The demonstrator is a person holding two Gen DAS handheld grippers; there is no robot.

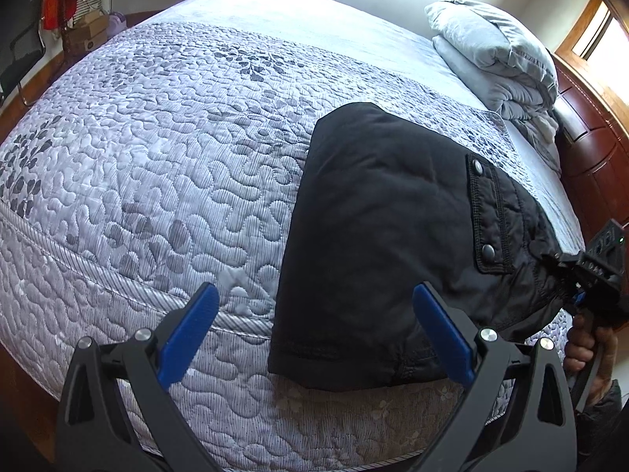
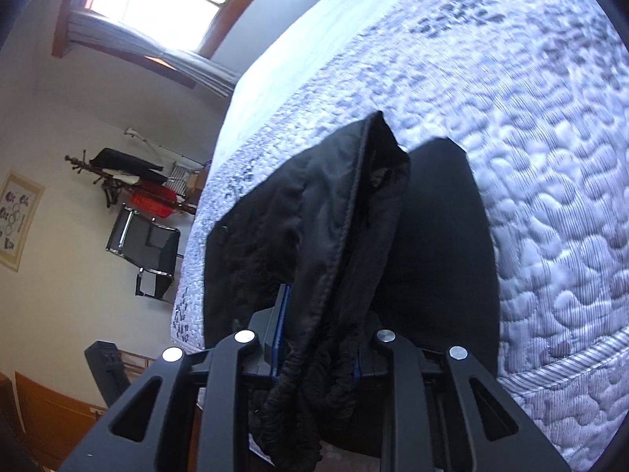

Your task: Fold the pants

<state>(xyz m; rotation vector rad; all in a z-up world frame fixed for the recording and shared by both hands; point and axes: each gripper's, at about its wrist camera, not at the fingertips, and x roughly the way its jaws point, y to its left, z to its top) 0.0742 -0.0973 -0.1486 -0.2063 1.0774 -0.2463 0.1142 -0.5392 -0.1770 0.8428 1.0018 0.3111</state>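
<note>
Chairs and clothes on a rack (image 1: pixel 63 4) stand at the far left of the left wrist view, beyond a bed (image 1: pixel 157 149) covered by a grey quilted spread with a leaf pattern. Nearer, the left gripper (image 1: pixel 314 334) hovers over the bed's near edge with its blue-padded jaws spread wide and nothing between them. Just right of centre lie the black pants (image 1: pixel 385 236), folded into a compact stack on the spread near that edge, a flap pocket (image 1: pixel 487 216) with two snaps facing up. Farther right, a folded grey blanket (image 1: pixel 495 55) sits toward the wooden headboard (image 1: pixel 589 145). At the right edge, the right gripper (image 1: pixel 570 279), held by a hand (image 1: pixel 585 346), pinches the pants' gathered waistband. In the right wrist view that gripper's (image 2: pixel 316 350) jaws are nearly closed on the bunched black fabric, which rises ahead of them, the rest of the stack lying on the bed.
</note>
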